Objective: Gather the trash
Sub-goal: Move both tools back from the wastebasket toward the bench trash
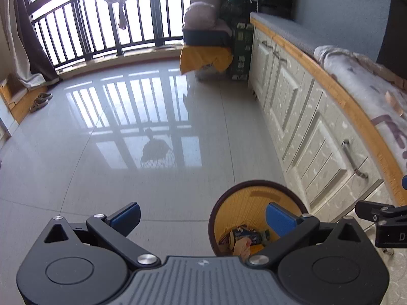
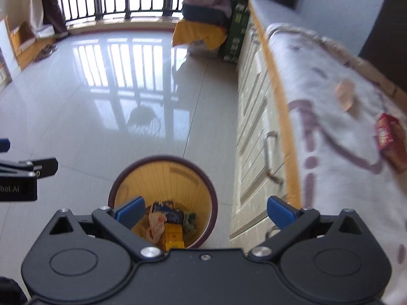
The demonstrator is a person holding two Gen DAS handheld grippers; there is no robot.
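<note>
bin [image 2: 162, 178] on floor by cabinet, holds several wrappers [image 2: 165, 218] | left gripper [image 1: 203, 218] + right gripper [image 2: 204, 209] fingers released, empty | left: red packet [image 2: 390, 141] on worktop cloth | looks nearly done

Both rigs look basically identical: the left tool [image 1: 202, 218] and right tool [image 2: 204, 212] are chunky matte black with blue pads on the fingers [image 1: 279, 218], silver pivot screws, round discs on each side, plus a ribbed grey plate on the left one.
</note>
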